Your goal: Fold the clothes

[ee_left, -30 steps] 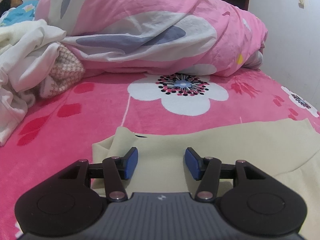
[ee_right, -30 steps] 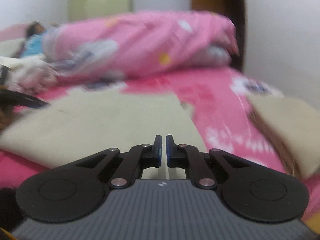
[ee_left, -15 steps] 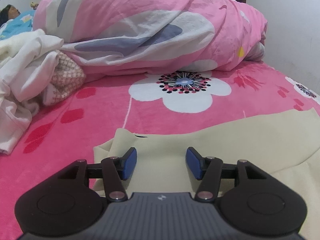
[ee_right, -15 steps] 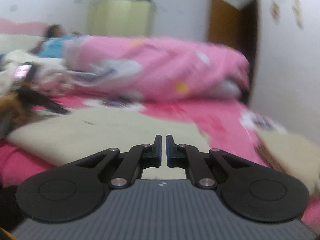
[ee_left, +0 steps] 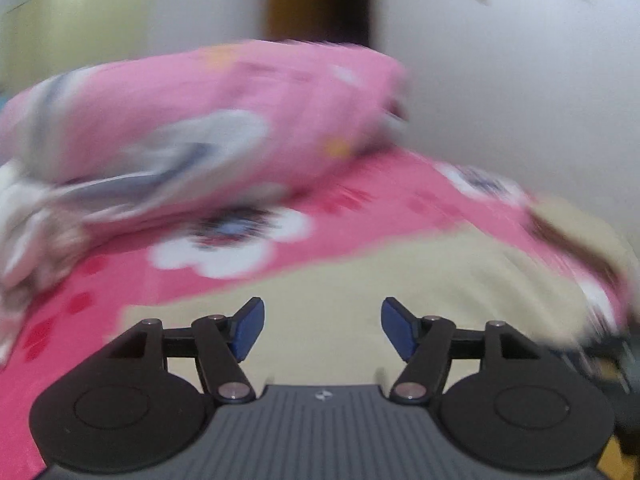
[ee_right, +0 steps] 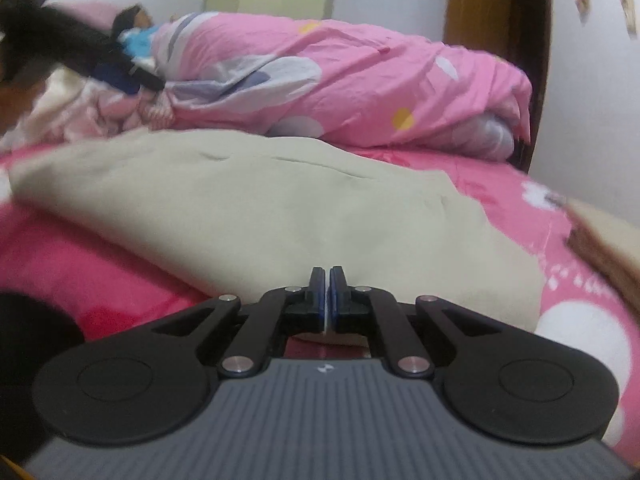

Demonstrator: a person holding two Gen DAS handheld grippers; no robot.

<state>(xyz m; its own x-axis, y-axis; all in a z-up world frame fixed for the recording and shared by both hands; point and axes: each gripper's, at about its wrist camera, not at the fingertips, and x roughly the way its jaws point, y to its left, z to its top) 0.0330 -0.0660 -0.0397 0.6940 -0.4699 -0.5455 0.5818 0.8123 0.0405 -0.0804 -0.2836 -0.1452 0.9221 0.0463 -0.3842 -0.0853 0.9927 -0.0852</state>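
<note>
Left claw (ee_left: 322,330) spread wide, blue pads (ee_left: 248,330) well apart, nothing between them, poised over the cream garment (ee_left: 400,280). Left view smeared with blur. Right claw (ee_right: 328,300) pressed together, pads nearly touching with a pale sliver showing in the slit, pinching the near edge of the same cream garment (ee_right: 280,208). Garment spread flat on the pink floral bed (ee_right: 100,264), its far edge close to the bunched pink duvet (ee_right: 360,80). Heap of pale clothes (ee_right: 72,120) at the far left. Tan folded fabric (ee_right: 600,240) at the right edge. Brown door (ee_right: 500,20) behind the bed.
</note>
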